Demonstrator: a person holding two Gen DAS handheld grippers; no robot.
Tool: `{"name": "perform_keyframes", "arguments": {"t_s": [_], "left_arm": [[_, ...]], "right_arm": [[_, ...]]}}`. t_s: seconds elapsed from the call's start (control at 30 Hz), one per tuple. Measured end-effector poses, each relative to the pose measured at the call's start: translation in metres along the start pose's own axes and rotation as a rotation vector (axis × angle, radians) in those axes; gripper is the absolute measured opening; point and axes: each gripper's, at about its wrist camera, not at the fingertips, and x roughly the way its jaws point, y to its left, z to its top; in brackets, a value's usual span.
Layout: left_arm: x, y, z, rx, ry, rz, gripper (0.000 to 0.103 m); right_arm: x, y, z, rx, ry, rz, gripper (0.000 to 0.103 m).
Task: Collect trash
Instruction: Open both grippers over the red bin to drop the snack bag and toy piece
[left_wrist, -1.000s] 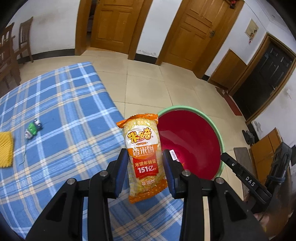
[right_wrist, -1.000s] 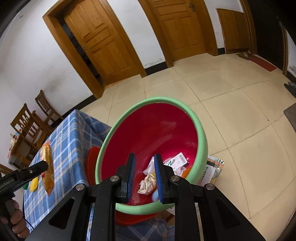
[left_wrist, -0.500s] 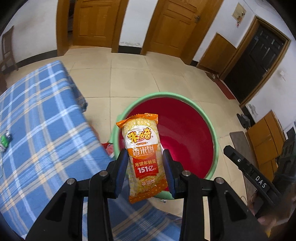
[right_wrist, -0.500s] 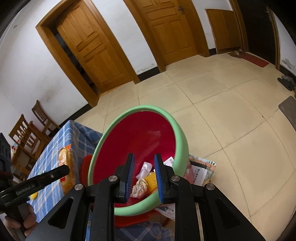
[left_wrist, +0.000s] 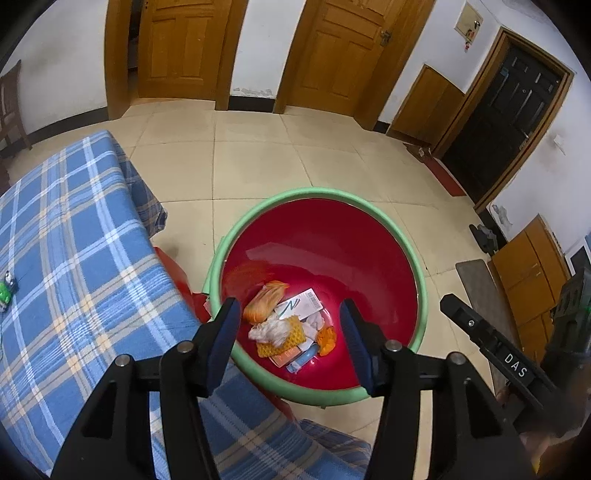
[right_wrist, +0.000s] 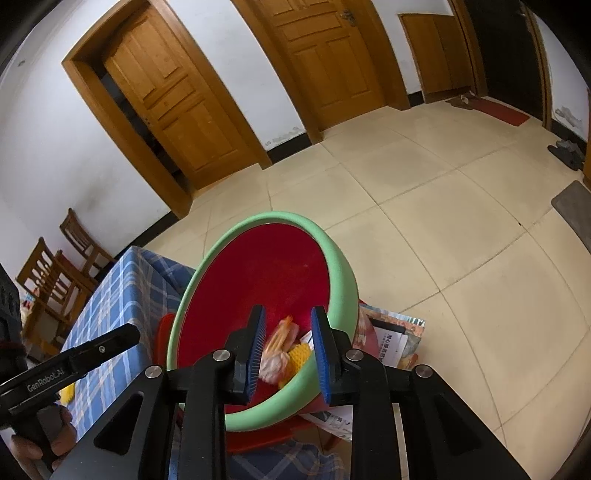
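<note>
The red basin with a green rim (left_wrist: 317, 194) sits beside the table, directly below my left gripper (left_wrist: 290, 308). Its jaws are opening and nothing is between them. The orange snack packet (left_wrist: 264, 301) lies blurred inside the basin on other trash: a white tissue wad (left_wrist: 273, 328), a yellow knitted piece (left_wrist: 286, 341) and a white card (left_wrist: 301, 304). My right gripper (right_wrist: 288, 314) hovers over the basin's near rim (right_wrist: 280, 216), jaws a narrow gap apart and empty. The packet (right_wrist: 282, 332) shows through that gap.
The table with a blue plaid cloth (left_wrist: 74, 258) lies to the left, a small green toy (left_wrist: 7, 291) on it. A red stool (left_wrist: 173, 266) stands under the basin. Papers (right_wrist: 391, 336) lie on the tiled floor. Wooden chairs (right_wrist: 55, 266) stand behind the table.
My left gripper swung from over the table to above the basin, then its jaws spread and the snack packet dropped into the basin. The right gripper drifted slightly.
</note>
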Motion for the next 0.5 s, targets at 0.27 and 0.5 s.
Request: {"name": "perform_keyframes", "arguments": {"t_s": [0.27, 0.5], "left_arm": [[-0.028, 0.025, -0.006, -0.071, -0.051, 0.026, 0.056], [-0.051, 0.057, -0.013, -0.149, -0.088, 0.063, 0.056]], "right_arm": [[0.000, 0.015, -0.002, -0.027, 0.005, 0.022, 0.026], [-0.001, 0.034, -0.004, -0.065, 0.017, 0.039, 0.028]]}}
